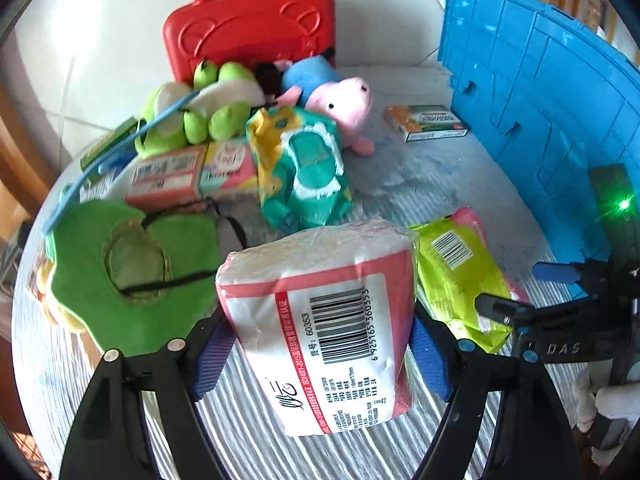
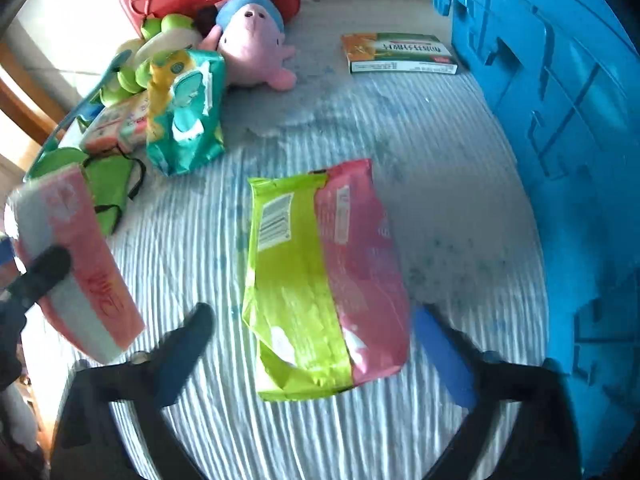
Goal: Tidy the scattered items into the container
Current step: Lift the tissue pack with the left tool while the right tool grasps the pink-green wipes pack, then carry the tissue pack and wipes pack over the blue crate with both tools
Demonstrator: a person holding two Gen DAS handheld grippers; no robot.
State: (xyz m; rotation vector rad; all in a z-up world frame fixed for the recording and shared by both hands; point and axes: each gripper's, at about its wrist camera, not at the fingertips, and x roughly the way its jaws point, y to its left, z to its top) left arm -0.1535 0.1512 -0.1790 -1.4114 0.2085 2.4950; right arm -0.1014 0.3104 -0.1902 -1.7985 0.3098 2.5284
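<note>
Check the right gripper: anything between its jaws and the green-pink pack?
Nothing visible. The right gripper is open with its jaws on either side of the green-pink pack, which lies flat on the striped cloth; nothing lies on top of it.

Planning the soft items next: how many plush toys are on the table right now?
2. A pink pig plush in a blue top lies in front of the red plastic case; a green-and-white frog plush lies just left of it. Others may be hidden in the pile.
</note>
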